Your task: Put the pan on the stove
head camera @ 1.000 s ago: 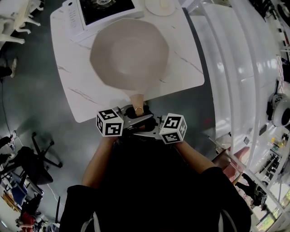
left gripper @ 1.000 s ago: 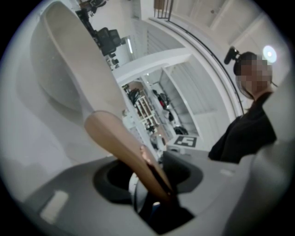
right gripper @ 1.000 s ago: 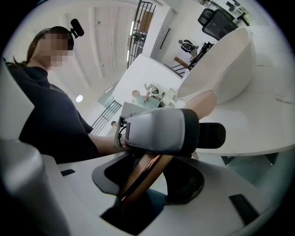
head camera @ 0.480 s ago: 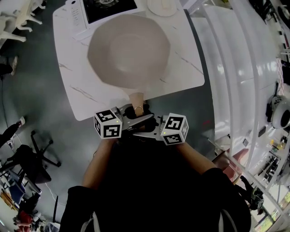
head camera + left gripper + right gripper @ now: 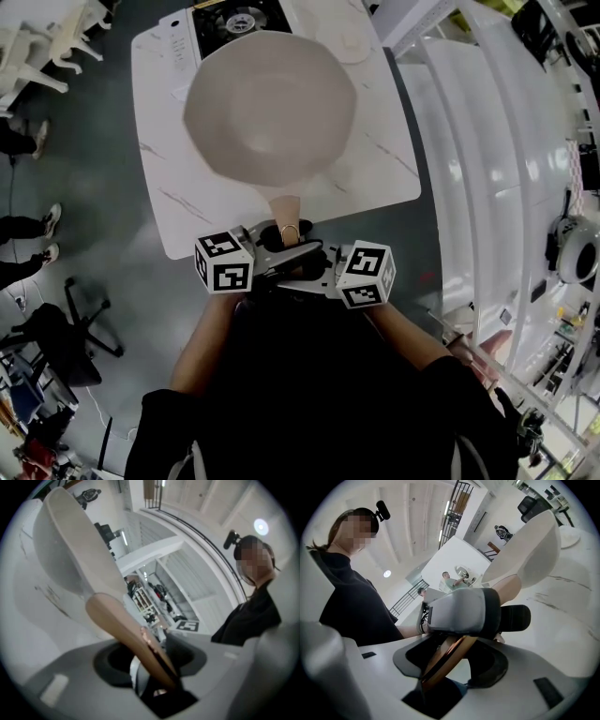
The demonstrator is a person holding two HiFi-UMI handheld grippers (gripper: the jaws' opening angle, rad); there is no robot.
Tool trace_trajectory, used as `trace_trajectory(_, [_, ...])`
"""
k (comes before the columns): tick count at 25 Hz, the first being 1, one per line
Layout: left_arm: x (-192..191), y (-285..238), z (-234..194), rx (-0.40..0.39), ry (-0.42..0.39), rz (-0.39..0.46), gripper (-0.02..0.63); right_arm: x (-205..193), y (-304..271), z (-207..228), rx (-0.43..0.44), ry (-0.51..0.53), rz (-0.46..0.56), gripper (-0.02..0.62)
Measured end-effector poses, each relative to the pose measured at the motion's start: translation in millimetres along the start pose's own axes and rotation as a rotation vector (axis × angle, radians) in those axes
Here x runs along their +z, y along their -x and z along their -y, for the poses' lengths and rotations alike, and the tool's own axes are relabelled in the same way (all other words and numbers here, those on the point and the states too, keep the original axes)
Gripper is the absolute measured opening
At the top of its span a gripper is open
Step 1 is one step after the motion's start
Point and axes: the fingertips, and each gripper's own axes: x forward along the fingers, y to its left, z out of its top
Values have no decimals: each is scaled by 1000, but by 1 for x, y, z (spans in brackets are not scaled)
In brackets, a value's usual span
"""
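Observation:
A wide beige pan (image 5: 270, 105) hangs over the white marble table (image 5: 380, 159); its far rim overlaps the near edge of the black stove (image 5: 234, 17). Its tan handle (image 5: 285, 211) points back at me. My left gripper (image 5: 279, 246) and right gripper (image 5: 305, 268) are both shut on the handle's end, one from each side. In the left gripper view the handle (image 5: 124, 625) runs down into the left gripper (image 5: 157, 679), with the pan (image 5: 70, 550) above. In the right gripper view the handle (image 5: 450, 660) sits in the right gripper (image 5: 440, 667), under the left gripper's (image 5: 464, 611) body.
A white round dish (image 5: 349, 42) lies on the table right of the stove. White shelving (image 5: 487, 141) runs along the right. An office chair (image 5: 66, 328) and a person's legs (image 5: 23, 234) are on the grey floor at the left.
The pan has moved a little farther over the table, and its far rim now overlaps the stove's near edge. Both grippers keep the same hold on the handle.

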Motion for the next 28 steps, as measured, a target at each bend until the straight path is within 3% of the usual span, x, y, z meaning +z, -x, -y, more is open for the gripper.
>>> trace_trajectory(15, [76,12,7,23,-71,42,209,74,-6,-3,43,66,23,207])
trace_trajectory(28, [156,3,-18,49,-94,95,213,147,0,30,81,101,10,210])
